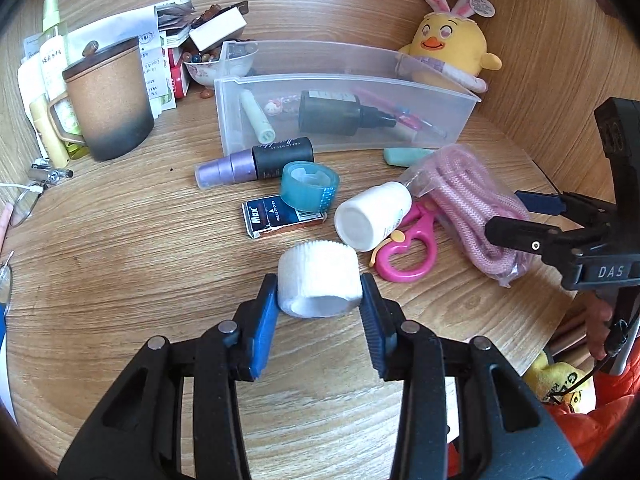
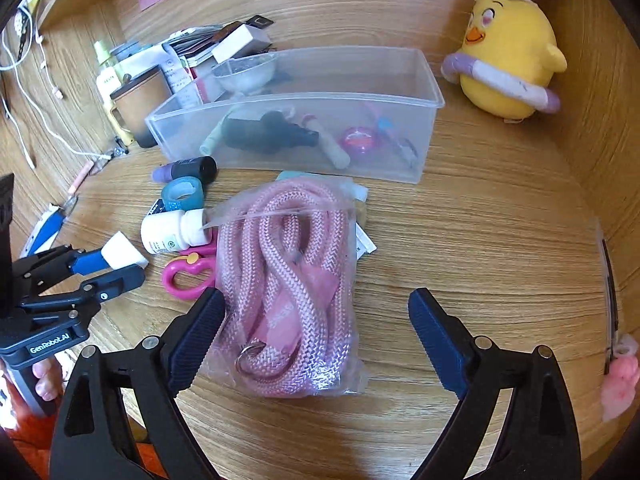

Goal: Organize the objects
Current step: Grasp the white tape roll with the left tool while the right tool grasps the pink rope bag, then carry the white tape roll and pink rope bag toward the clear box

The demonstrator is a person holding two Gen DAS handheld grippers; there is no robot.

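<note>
My left claw (image 1: 320, 300) clamps the white roll (image 1: 320, 285) just above the desk, so the pickup looks done; next I'd carry it to the bin (image 1: 340, 80). Right claw (image 2: 316, 338) gapes wide around the bagged rope (image 2: 288, 280). Readable: "Max" box (image 1: 276, 216), "DAS", "GenRobot.AI".

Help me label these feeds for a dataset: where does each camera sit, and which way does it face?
Left wrist: on the left tool, looking forward over the white tape roll it grips; the right tool shows at right.
Right wrist: on the right tool, open over the bagged pink rope; the left tool and fingers show at left.
Shared: clear bin, yellow plush, white bottle.
</note>
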